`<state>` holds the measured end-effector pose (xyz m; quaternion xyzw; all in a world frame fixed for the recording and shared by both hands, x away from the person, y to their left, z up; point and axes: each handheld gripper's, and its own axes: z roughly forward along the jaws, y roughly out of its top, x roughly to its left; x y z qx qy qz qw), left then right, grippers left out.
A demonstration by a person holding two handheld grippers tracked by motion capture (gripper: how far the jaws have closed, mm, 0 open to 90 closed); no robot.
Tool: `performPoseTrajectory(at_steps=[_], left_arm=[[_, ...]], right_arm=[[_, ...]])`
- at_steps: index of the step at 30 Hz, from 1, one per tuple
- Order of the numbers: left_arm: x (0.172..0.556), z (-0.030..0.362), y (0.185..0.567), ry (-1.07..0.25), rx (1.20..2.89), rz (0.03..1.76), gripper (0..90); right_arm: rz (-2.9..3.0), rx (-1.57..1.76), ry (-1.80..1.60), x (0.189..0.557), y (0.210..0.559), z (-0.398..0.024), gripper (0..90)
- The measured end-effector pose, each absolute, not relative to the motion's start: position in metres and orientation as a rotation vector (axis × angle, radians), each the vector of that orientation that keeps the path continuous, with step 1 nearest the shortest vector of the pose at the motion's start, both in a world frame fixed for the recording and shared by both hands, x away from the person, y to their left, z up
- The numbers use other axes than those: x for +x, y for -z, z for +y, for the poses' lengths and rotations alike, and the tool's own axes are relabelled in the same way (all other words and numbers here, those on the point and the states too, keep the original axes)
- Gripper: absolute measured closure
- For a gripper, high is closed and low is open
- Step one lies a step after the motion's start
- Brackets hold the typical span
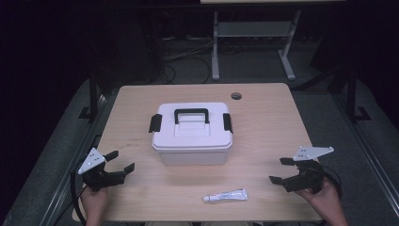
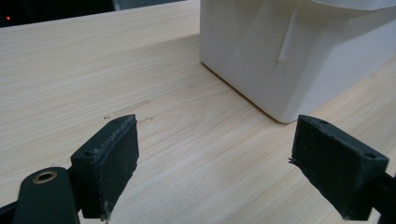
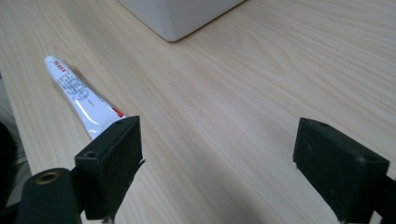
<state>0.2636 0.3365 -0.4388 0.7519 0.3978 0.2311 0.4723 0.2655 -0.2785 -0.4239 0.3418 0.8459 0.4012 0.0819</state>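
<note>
Tube (image 1: pixel 225 196) at lower centre of the high view, long axis left-right along the bench (image 1: pixel 268 122), cap end leftward. Right gripper (image 1: pixel 281 171) nearer, at lower right; left gripper (image 1: pixel 120 161) at lower left, facing the closed box (image 1: pixel 192 133). Fingers of both spread wide, holding nothing.

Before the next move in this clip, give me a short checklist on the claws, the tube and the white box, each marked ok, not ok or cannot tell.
1. Left claw open, nothing between its jaws: ok.
2. Right claw open, nothing between its jaws: ok.
3. Tube lying flat near the front edge of the table, apart from both claws and within plain sight of the right gripper view: ok.
4. White box upright mid-table, lid on, handle folded flat: ok.
5. Both black side latches fastened: cannot tell.
6. Path from right claw to tube free of other things: ok.
</note>
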Motion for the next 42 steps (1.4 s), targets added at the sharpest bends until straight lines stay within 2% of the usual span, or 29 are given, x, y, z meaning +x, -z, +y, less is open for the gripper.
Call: performPoseTrajectory(at_steps=[42], left_arm=[[0.264, 0.337, 0.437, -0.572, 1.834, 0.971, 14.1]], right_arm=[[2.720, 0.830, -1.056, 0.320, 0.362, -0.240, 15.4]])
